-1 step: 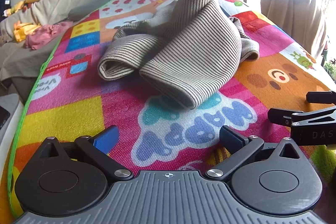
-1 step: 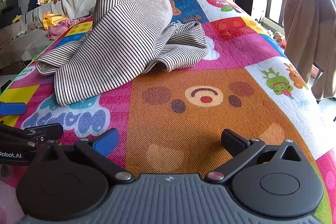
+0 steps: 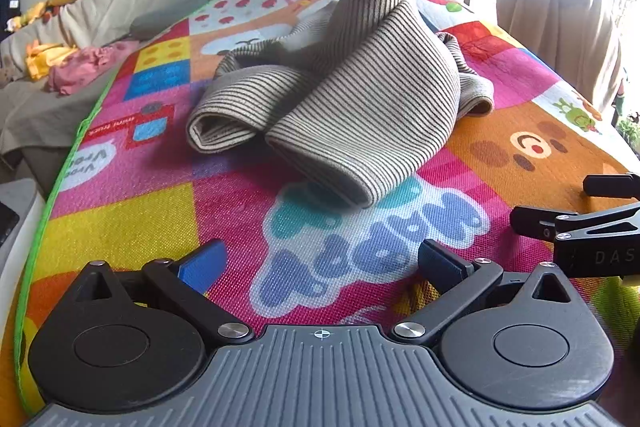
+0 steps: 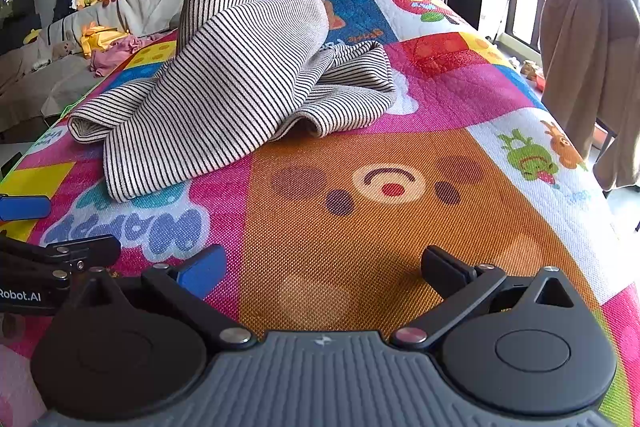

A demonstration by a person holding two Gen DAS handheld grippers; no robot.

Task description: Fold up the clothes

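A crumpled striped garment lies heaped on the colourful play mat, ahead of both grippers and touched by neither. The left gripper and the right gripper hover side by side over the mat, jaws spread wide and empty.

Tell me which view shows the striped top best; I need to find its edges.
Right wrist: the top is evenly lit, its folds and hem crisp. Left wrist shows the top backlit by the window, stripes dull, far side hidden.
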